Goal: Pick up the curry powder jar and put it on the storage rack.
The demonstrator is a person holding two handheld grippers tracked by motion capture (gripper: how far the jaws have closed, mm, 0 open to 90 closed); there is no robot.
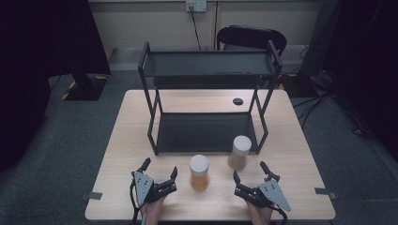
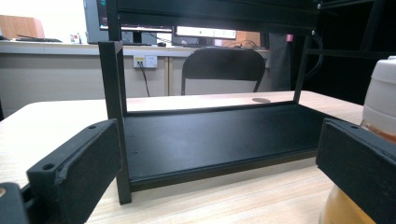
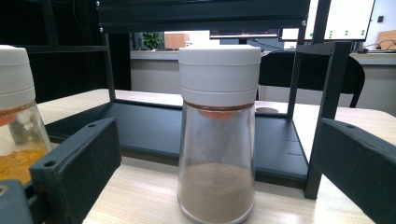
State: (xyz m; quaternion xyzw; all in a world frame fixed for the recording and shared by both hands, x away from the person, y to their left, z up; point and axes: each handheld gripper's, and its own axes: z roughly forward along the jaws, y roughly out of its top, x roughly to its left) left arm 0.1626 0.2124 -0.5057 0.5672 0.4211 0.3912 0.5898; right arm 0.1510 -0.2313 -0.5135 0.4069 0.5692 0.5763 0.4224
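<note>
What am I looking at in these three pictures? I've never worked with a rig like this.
A person holds hand-worked tongs in each hand. The high view looks down on the wooden table: left tongs, right tongs, both open and holding nothing. The other two pictures come from cameras riding on the tongs, looking out between their black jaws. On the table stands a black two-tier rack. In front of it are two glass jars with white lids: the orange-powder jar, at the left tongs' right jaw, and the brown-powder jar, straight ahead of the right tongs.

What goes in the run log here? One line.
left hand-held gripper open | right hand-held gripper open | brown jar ahead | orange jar between
</note>
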